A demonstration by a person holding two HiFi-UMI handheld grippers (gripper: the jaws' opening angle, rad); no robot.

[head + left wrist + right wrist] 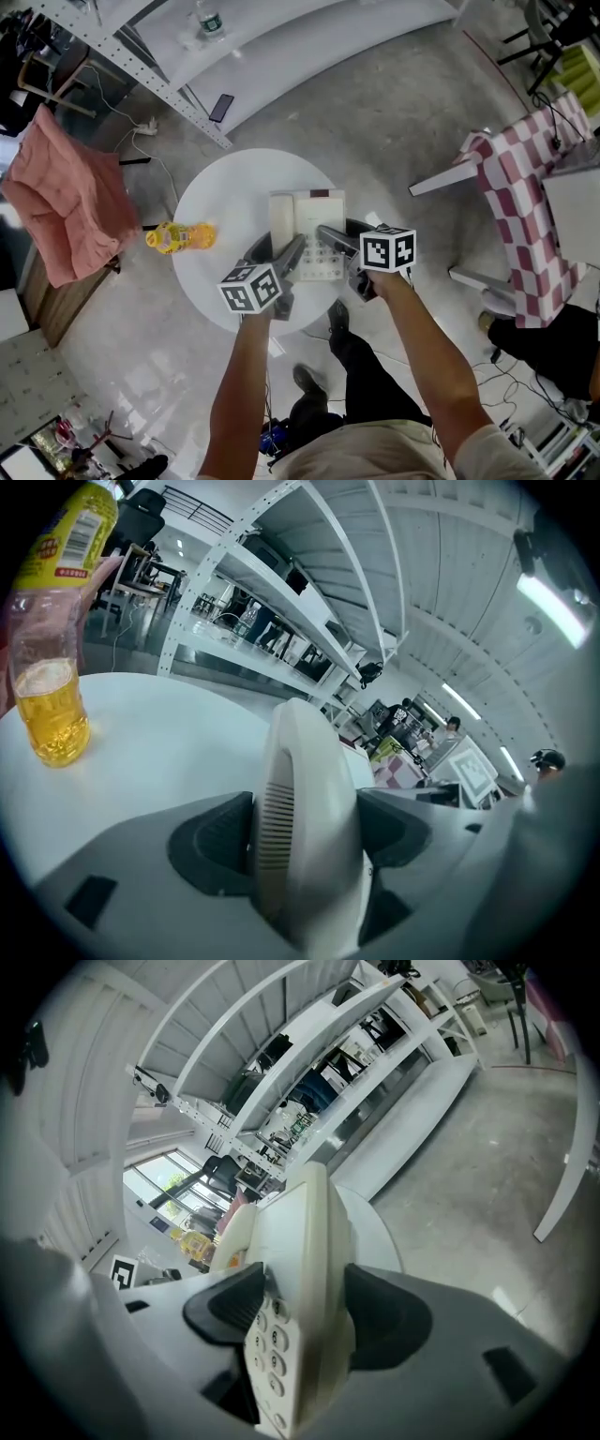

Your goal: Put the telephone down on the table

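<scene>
A cream telephone [306, 225] with a keypad is over the round white table [211, 202], held from its near end by both grippers. My left gripper [294, 253] is shut on its handset side; the left gripper view shows the slotted handset [300, 761] clamped between the dark pads of that gripper [305, 841]. My right gripper [330, 238] is shut on the keypad side. In the right gripper view the telephone [305, 1232] stands edge-on in that gripper [302, 1314]. I cannot tell whether the telephone touches the table.
A bottle of yellow drink [178, 237] stands at the table's left edge, seen again as the bottle [52, 667]. A pink cloth on a chair [66, 202] is at left, a checkered chair [525, 206] at right, white shelving [281, 37] behind. The person's feet [337, 319] are under the near rim.
</scene>
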